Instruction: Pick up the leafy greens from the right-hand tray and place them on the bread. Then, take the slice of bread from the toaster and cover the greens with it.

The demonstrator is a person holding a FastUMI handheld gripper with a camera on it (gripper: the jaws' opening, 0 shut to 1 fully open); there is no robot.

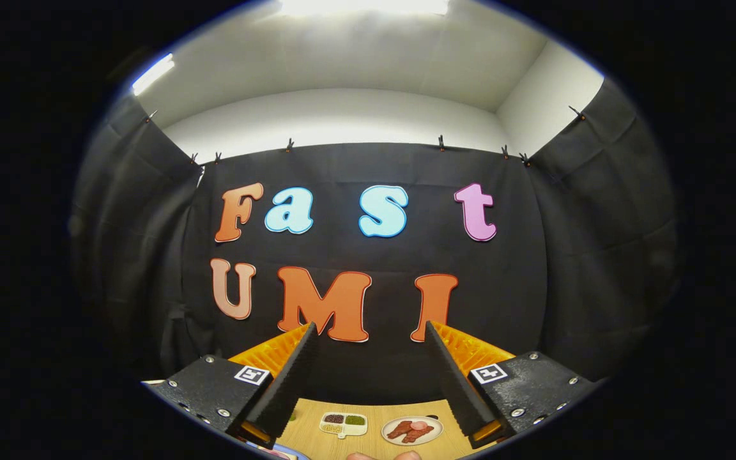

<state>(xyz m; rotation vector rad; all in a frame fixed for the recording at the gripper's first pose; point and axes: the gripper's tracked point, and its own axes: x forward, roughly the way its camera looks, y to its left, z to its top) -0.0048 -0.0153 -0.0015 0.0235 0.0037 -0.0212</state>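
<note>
My gripper (369,332) is held high and points at the booth's back wall, its fingers (291,377) spread wide apart with nothing between them. Far below, between the finger bases, lies a wooden table (374,415). On it sit a small white divided tray (344,423) with dark and green fillings and a round white plate (412,430) holding reddish-brown meat slices. I cannot make out the leafy greens, the bread or the toaster from here.
Black cloth walls close the booth at the back and on both sides. A pale rounded shape (381,455), perhaps fingertips, shows at the table's near edge, with a blue-rimmed object (282,452) to its left.
</note>
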